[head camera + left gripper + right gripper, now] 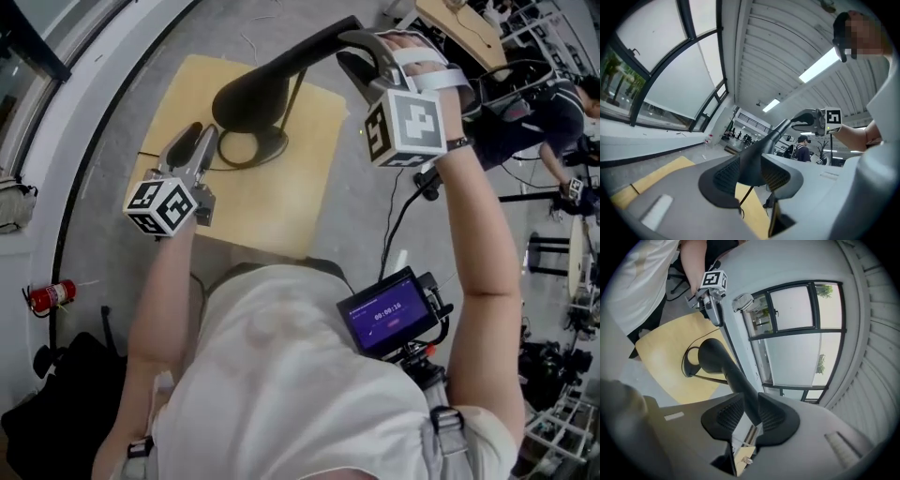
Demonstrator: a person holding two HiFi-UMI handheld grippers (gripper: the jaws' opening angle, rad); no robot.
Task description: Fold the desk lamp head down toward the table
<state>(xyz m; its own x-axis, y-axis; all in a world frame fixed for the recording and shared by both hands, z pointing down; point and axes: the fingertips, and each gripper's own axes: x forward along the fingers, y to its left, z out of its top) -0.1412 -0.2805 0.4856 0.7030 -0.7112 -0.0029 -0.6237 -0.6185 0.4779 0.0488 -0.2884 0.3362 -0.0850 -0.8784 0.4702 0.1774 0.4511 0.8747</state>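
No brand shows on the matte black desk lamp [258, 89]. The only print I can see is the black-and-white square markers on each gripper's cube, plus a purple screen [389, 314] at 4 o'clock in the head view, its digits too small to read. The lamp stands on a pale yellow wooden table [281, 216] at about 11 o'clock. The left gripper [751, 176] has its ribbed black pads pinching the tip of the smooth oval lamp head [248, 94]. The right gripper [751, 411], at 1 o'clock, pinches the slim, tapering lamp arm [309, 52].
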